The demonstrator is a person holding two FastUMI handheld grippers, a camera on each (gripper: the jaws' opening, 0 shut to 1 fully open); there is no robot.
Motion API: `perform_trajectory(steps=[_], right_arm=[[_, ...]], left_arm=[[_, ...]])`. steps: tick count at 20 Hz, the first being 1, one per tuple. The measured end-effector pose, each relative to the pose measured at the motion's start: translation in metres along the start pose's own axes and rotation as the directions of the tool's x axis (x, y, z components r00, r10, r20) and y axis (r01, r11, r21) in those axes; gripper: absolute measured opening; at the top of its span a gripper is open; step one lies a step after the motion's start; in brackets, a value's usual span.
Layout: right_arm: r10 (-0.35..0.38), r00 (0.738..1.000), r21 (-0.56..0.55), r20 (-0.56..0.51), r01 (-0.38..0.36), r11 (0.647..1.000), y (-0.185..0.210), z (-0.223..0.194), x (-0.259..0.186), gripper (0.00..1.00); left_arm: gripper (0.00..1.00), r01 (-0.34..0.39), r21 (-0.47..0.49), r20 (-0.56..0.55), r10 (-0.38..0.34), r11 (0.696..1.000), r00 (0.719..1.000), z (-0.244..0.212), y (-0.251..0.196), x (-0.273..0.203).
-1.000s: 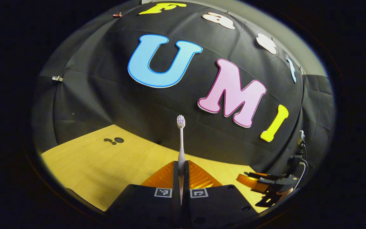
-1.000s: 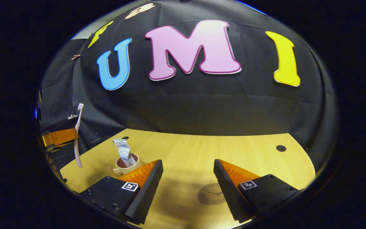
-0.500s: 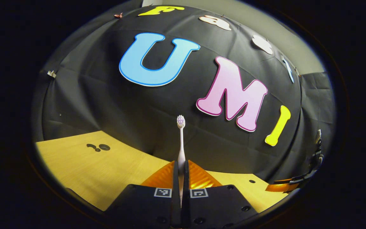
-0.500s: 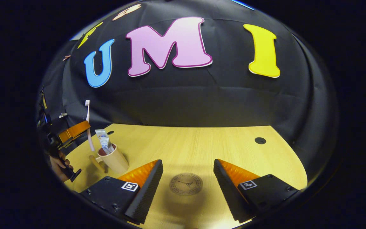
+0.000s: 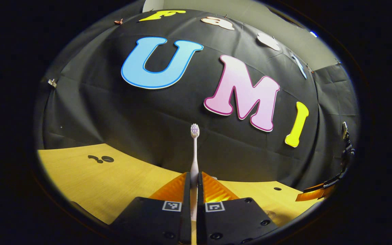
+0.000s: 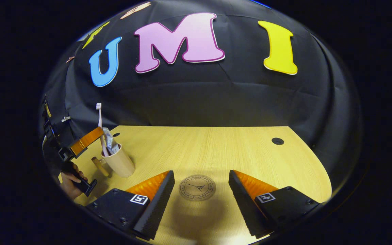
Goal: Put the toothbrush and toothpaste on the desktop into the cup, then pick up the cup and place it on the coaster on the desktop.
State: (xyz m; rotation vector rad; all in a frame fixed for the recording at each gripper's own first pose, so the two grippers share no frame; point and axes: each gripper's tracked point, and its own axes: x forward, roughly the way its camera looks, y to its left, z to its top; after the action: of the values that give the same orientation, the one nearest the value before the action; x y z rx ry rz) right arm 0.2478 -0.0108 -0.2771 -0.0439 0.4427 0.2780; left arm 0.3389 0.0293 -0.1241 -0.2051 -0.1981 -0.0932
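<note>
My left gripper (image 5: 193, 175) is shut on a white toothbrush (image 5: 194, 149) that stands upright, bristles on top. In the right gripper view that left gripper (image 6: 84, 142) holds the toothbrush (image 6: 99, 122) over a beige cup (image 6: 119, 164) at the table's left, with the brush's lower end at the cup's mouth. A toothpaste tube (image 6: 109, 144) stands in the cup. My right gripper (image 6: 201, 172) is open and holds nothing. The round coaster (image 6: 197, 187) lies on the table between its fingers.
The wooden table (image 6: 216, 149) has a cable hole (image 6: 277, 141) at the right and holes (image 5: 102, 159) at its far left. A person's hand (image 6: 69, 179) holds the left gripper. The right gripper (image 5: 318, 194) pokes in at the left gripper view's right edge.
The left gripper has carried the toothbrush rightward to the cup, so its lower end now meets the cup's mouth. The right gripper has drawn back; the coaster now sits between its fingers.
</note>
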Motion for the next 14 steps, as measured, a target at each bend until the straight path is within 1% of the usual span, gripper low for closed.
perform_trajectory(steps=[1, 2, 3, 4, 5, 6, 7, 10, 11, 14], right_arm=[[0.005, 1.000, 0.000, -0.001, -0.005, 1.000, 0.002, -0.001, -0.001, 0.98], [0.003, 1.000, 0.004, 0.004, -0.003, 1.000, 0.003, 0.001, -0.002, 0.98], [-0.003, 1.000, 0.008, 0.021, 0.003, 1.000, 0.004, 0.005, -0.005, 0.98], [-0.002, 0.999, 0.008, 0.037, 0.002, 1.000, 0.005, 0.010, -0.009, 0.98], [0.004, 0.999, 0.006, 0.046, -0.004, 1.000, 0.007, 0.012, -0.013, 0.98], [0.012, 0.999, 0.003, 0.047, -0.013, 1.000, 0.009, 0.013, -0.019, 0.98], [0.020, 0.999, 0.000, 0.040, -0.020, 1.000, 0.009, 0.011, -0.024, 0.98], [0.039, 0.999, -0.012, 0.008, -0.039, 0.999, 0.008, 0.002, -0.044, 0.98], [0.043, 0.999, -0.012, 0.001, -0.043, 0.999, 0.007, 0.000, -0.051, 0.98], [0.044, 0.999, -0.007, -0.015, -0.044, 0.999, -0.001, -0.006, -0.071, 0.98]], left_arm=[[0.17, 0.007, 0.013, -0.015, -0.007, 1.000, 1.000, -0.002, -0.003, -0.002], [0.17, 0.005, 0.038, -0.025, -0.005, 0.999, 1.000, 0.000, -0.005, -0.006], [0.43, 0.005, 0.063, -0.030, -0.003, 0.998, 1.000, 0.004, -0.007, -0.009], [0.41, 0.014, 0.084, -0.038, -0.011, 0.996, 0.999, 0.008, -0.011, -0.013], [0.63, 0.021, 0.097, -0.047, -0.016, 0.995, 0.999, 0.013, -0.015, -0.017], [0.72, 0.022, 0.106, -0.059, -0.016, 0.994, 0.998, 0.018, -0.017, -0.022], [0.94, 0.023, 0.112, -0.076, -0.014, 0.993, 0.997, 0.020, -0.017, -0.027], [0.98, 0.012, 0.144, -0.148, 0.010, 0.990, 0.989, 0.025, -0.016, -0.047], [0.97, 0.013, 0.158, -0.176, 0.016, 0.987, 0.984, 0.024, -0.015, -0.055], [0.97, 0.020, 0.175, -0.278, 0.030, 0.984, 0.960, 0.020, -0.014, -0.071]])
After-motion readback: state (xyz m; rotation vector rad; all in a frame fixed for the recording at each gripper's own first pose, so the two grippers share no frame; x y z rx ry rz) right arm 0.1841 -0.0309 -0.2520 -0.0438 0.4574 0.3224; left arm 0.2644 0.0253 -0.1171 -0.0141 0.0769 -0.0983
